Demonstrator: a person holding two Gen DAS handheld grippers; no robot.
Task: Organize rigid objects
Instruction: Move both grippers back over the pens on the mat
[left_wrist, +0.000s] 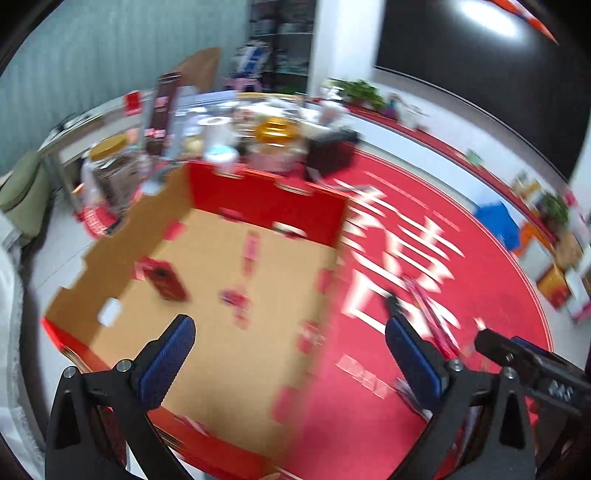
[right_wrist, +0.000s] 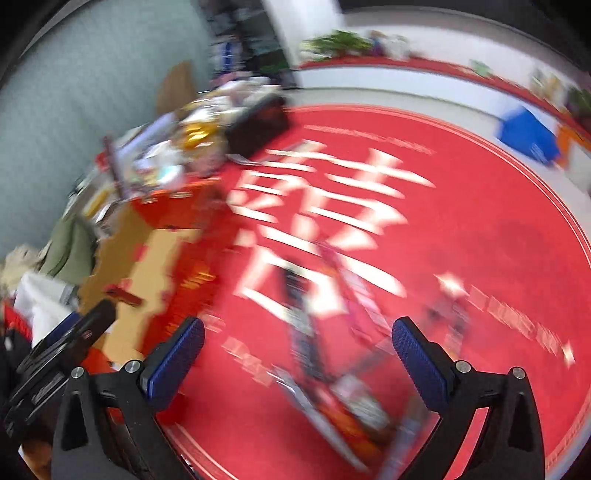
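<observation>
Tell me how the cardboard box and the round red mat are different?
The cardboard box has tall walls and a brown inside; the round red mat lies flat. The box has straight sides; the mat has a curved edge. The mat carries big white writing; the box floor holds a small red thing. Both show red.

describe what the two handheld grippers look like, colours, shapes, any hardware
Both the left gripper and the right gripper have matte black angular plastic finger arms with triangular cut-outs and round silver bolt heads at the joints. Each finger carries a blue pad with a fine dimpled texture. No cables or sleeves are visible; white lettering on the black body is too blurred to read.
</observation>
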